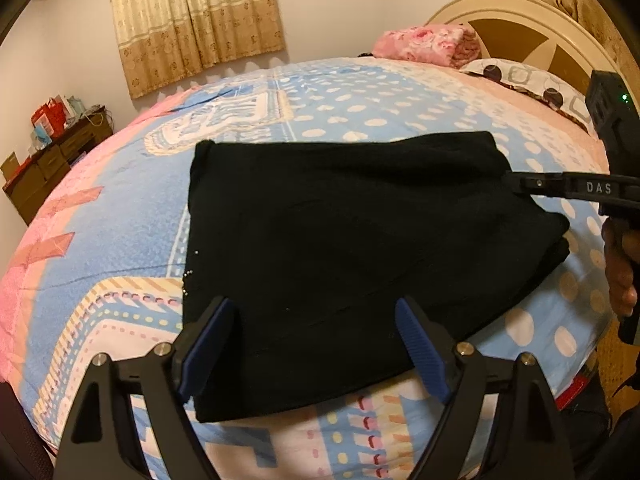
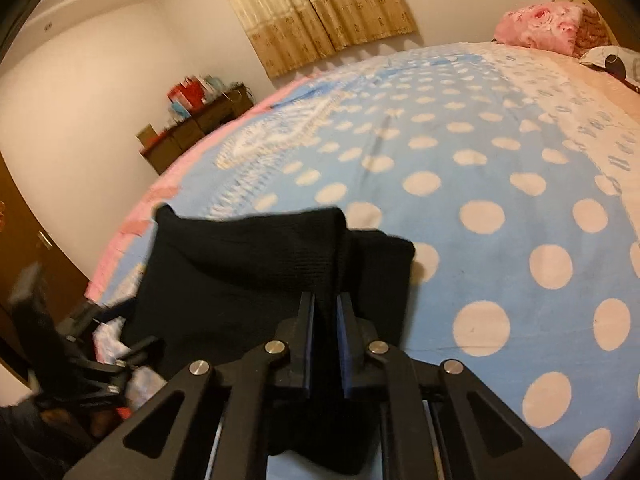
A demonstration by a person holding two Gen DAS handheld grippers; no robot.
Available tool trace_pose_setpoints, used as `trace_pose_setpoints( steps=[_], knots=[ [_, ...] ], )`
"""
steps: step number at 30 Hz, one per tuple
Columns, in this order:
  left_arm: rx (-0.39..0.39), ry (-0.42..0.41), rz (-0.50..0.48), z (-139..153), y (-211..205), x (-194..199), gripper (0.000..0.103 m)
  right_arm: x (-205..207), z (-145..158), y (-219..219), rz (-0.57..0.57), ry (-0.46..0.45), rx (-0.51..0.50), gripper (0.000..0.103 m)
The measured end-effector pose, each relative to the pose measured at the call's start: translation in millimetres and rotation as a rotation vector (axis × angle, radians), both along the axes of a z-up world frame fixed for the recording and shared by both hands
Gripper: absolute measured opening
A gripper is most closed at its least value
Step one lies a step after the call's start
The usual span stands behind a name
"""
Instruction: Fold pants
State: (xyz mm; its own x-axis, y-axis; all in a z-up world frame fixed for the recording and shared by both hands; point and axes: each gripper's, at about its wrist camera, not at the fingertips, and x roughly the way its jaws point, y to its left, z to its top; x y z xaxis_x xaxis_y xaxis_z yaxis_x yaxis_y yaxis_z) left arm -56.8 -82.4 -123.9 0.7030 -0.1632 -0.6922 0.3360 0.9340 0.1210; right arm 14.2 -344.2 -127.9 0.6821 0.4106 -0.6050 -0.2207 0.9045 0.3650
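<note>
The black pants (image 1: pixel 360 248) lie folded into a thick, roughly square stack on the bed (image 1: pixel 120 208), whose cover is blue with pale dots and has a pink border. Seen from the stack, the pink pillow (image 1: pixel 424 44) and the headboard (image 1: pixel 520 28) are at the far right, and the curtain (image 1: pixel 196 20) hangs on the wall beyond.

The left gripper (image 1: pixel 316 340) stands wide open over the near edge of the stack, one blue finger (image 1: pixel 208 344) on either side of the cloth, not pressing it.

The right gripper (image 2: pixel 325 344) is closed on the right edge of the stack, a fold of black cloth pinched between its pads. A hand (image 1: pixel 620 272) holds its handle beside the stack.
</note>
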Motion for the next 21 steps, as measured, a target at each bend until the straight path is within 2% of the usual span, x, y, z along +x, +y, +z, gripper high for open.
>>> trace_pose_setpoints(
  steps=[4, 6, 10, 13, 15, 16, 17, 19, 21],
  knots=[
    [-0.021, -0.015, 0.018, 9, 5, -1, 0.086, -11, 5, -2, -0.029, -0.031, 0.01, 0.007],
    [-0.033, -0.021, 0.021, 12, 7, 0, 0.089, -19, 12, -3, -0.02, -0.033, 0.0, 0.007],
    [-0.006, -0.013, 0.016, 4, 2, 4, 0.09, -11, -1, -10, -0.039, -0.014, -0.012, 0.007],
    [-0.002, -0.02, 0.013, 3, 2, 5, 0.09, -12, 2, -7, -0.035, -0.019, -0.008, 0.008],
    [0.001, -0.014, 0.017, 1, 2, 7, 0.09, -14, 6, -7, -0.058, -0.02, -0.048, 0.029],
    [0.0, -0.008, 0.018, 0, 2, 8, 0.09, -18, 11, -9, -0.105, -0.031, -0.075, 0.052],
    [-0.001, -0.005, 0.019, -1, 3, 9, 0.09, -24, 17, -11, -0.146, -0.059, -0.089, 0.062],
    [-0.004, -0.003, 0.024, -2, 1, 10, 0.091, -35, 33, -12, -0.159, -0.138, -0.064, 0.062],
    [-0.005, 0.0, 0.029, -3, 0, 12, 0.094, -42, 45, -1, -0.091, -0.199, -0.011, 0.062]
  ],
)
